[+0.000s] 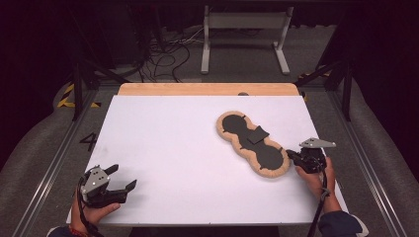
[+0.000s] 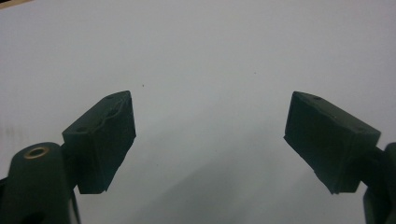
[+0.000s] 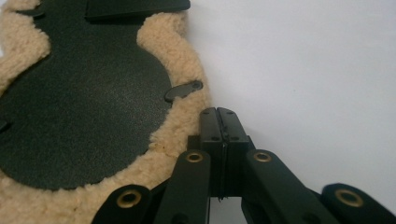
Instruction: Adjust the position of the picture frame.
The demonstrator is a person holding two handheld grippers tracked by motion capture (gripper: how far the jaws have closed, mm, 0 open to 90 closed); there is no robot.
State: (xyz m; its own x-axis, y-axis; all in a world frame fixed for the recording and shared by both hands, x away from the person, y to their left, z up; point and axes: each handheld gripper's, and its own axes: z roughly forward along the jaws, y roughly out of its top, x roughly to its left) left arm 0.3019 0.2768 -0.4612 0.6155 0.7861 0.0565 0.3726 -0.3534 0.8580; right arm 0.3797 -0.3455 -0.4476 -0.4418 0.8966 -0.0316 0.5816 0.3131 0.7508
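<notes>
Near the table's (image 1: 163,148) front left corner I hold my left gripper (image 1: 123,181) low over the bare white top, its jaws spread wide with nothing between them. Toward the right edge, my right gripper (image 1: 290,154) has its jaws pressed together, tips just beside the fleecy rim of the pad (image 1: 252,141); whether they touch it I cannot tell, and they grip nothing. That pad, a long tan fleece piece with a black peanut-shaped face, lies flat and slantwise on the right half of the table, running from mid-table toward the front right. A small black tab (image 3: 183,90) juts over its fleece border near my right jaws.
</notes>
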